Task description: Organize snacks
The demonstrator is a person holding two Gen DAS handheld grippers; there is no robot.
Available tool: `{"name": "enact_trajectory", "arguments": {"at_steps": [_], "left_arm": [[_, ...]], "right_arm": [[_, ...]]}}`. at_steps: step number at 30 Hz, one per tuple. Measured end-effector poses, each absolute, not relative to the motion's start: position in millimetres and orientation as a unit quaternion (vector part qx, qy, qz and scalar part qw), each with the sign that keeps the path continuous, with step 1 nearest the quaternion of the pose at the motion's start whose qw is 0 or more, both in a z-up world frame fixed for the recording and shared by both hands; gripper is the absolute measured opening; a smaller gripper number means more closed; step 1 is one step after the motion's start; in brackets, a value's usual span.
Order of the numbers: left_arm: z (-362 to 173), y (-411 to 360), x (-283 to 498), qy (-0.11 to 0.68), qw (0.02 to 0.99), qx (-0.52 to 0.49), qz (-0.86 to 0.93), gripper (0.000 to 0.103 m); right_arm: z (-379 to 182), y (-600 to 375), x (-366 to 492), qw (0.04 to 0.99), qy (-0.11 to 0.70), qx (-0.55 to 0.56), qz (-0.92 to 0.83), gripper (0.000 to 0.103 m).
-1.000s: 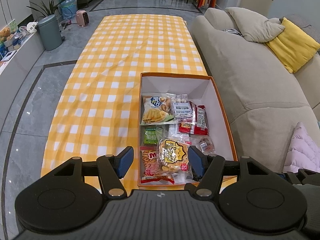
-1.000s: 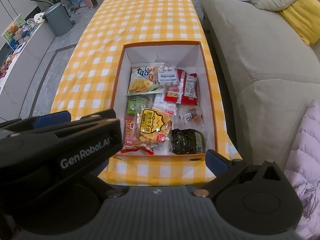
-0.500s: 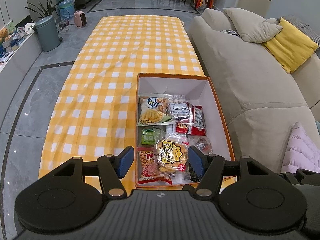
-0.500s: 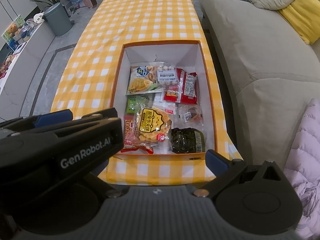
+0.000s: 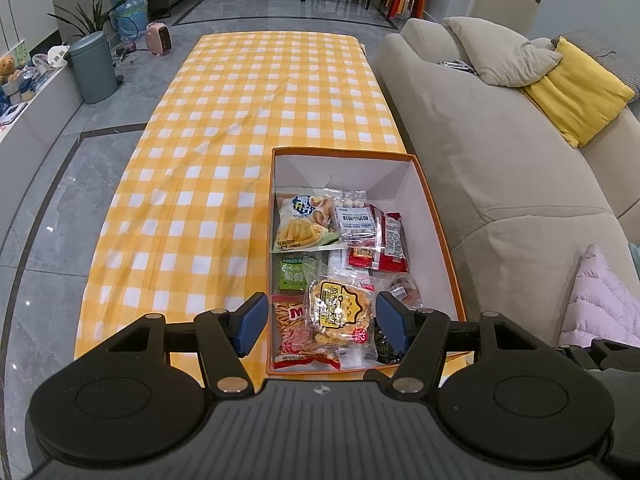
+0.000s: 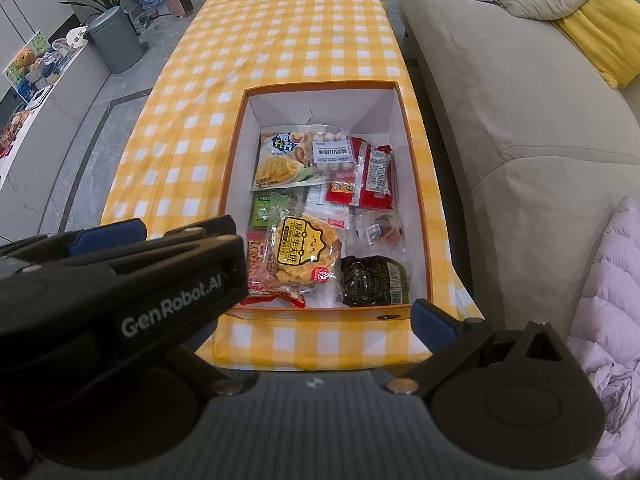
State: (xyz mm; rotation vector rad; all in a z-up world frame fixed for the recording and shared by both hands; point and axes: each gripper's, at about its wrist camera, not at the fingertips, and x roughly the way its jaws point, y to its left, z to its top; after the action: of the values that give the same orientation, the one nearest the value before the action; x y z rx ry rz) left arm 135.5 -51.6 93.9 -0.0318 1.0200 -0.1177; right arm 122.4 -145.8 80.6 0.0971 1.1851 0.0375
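An orange box [image 5: 439, 216] [image 6: 416, 168] with white inner walls stands on the yellow checked tablecloth [image 5: 248, 128] near the sofa side. It holds several snack packets: a yellow waffle packet [image 5: 340, 312] [image 6: 306, 254] on top at the front, a chips bag [image 5: 300, 220] [image 6: 282, 158] at the back, red packets [image 5: 390, 242] [image 6: 374, 176], a dark green packet [image 6: 372, 282]. My left gripper [image 5: 320, 322] is open and empty, above the box's front edge. My right gripper is open and empty, in front of the box; its left finger is hidden behind the left gripper's body [image 6: 120, 280].
A beige sofa [image 5: 500, 152] with a yellow cushion [image 5: 576, 88] runs along the table's right side. A pink quilted cloth [image 6: 612, 300] lies at the near right. A grey bin [image 5: 94, 68] and a low white cabinet [image 5: 24, 120] stand on the floor at left.
Both grippers have drawn back and up a little from the box, so more of the room shows. The jaws have stayed open. The snacks have not moved.
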Motion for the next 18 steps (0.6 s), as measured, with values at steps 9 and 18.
{"name": "enact_trajectory", "arguments": {"at_steps": [9,18], "left_arm": [[95.7,-50.6,135.7,0.487,0.872,-0.012,-0.053,0.073],[96.5,-50.1,135.2,0.485,0.873,-0.011,-0.050,0.073]], "right_arm": [[81.0,-146.1,122.1,0.828,0.559,0.046,0.017,0.099],[82.3,-147.1,121.3,0.828,0.558,0.045,0.016,0.099]]}}
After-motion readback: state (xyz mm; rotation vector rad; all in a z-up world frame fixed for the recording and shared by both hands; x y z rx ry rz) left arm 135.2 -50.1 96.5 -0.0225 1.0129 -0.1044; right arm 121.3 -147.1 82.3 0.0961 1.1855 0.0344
